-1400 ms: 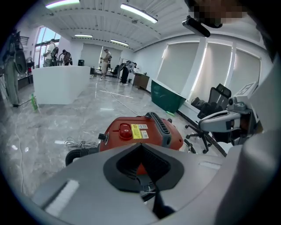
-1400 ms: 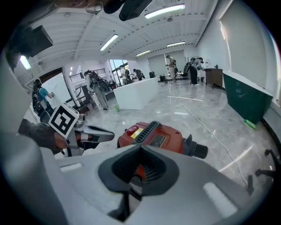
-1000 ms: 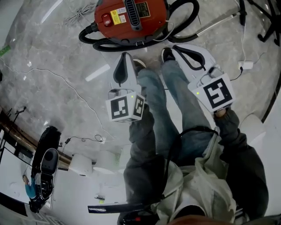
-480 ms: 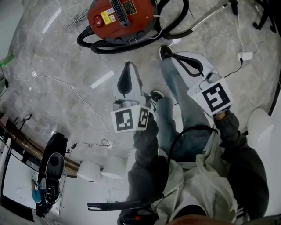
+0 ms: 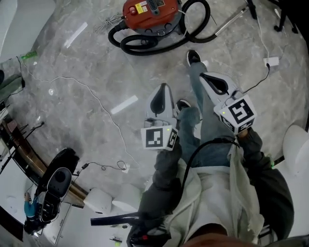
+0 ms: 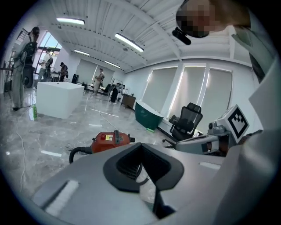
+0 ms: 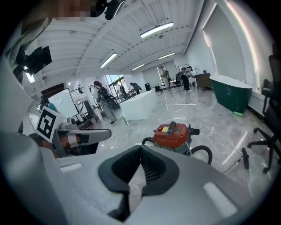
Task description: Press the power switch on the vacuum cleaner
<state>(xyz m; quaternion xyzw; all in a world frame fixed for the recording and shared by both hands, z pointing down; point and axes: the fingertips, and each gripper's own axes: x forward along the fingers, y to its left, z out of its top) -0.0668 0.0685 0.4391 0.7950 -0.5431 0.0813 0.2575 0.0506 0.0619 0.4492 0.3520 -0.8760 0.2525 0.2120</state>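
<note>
Stood on marble floor, well apart from red vacuum cleaner, held left gripper and right gripper closed, empty.

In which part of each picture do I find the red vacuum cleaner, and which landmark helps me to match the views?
Head view: the red vacuum cleaner is at the top edge, near the middle.
Left gripper view: the red vacuum cleaner stands on the floor, left of centre.
Right gripper view: the red vacuum cleaner stands slightly right of centre.
Shared landmark: the black hose looped beside it.
</note>
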